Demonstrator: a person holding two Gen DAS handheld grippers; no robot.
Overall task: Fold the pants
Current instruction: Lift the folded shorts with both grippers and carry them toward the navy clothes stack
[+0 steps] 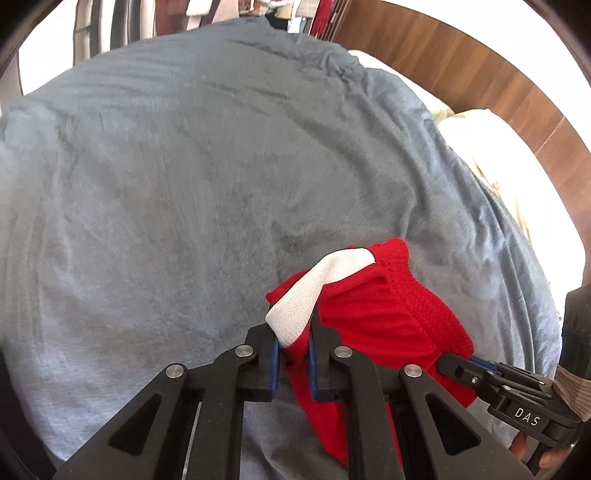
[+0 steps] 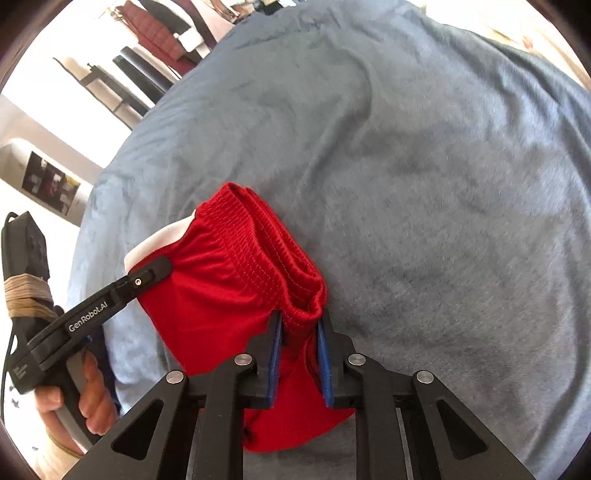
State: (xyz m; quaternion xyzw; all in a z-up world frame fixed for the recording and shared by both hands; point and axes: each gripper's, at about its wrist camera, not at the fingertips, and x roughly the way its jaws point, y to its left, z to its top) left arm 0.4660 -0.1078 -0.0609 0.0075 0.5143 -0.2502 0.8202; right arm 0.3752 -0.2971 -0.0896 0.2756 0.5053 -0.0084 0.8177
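Note:
Red pants (image 1: 388,317) with a white side stripe (image 1: 314,291) hang bunched above a grey-blue blanket. My left gripper (image 1: 293,332) is shut on the edge with the white stripe, its blue pads pressing the cloth. My right gripper (image 2: 300,325) is shut on the ribbed red waistband (image 2: 266,243) at the other end. The red pants (image 2: 221,302) sag between the two grips. The right gripper's finger (image 1: 461,367) shows at the right in the left wrist view. In the right wrist view the left gripper's finger (image 2: 147,275) lies against the cloth, held by a person's hand (image 2: 92,402).
The grey-blue blanket (image 1: 184,184) covers a bed and fills both views. A wooden headboard (image 1: 461,62) and pale pillows (image 1: 491,155) lie at the right. Hanging clothes (image 2: 159,33) and dark furniture (image 2: 110,85) stand beyond the bed's far edge.

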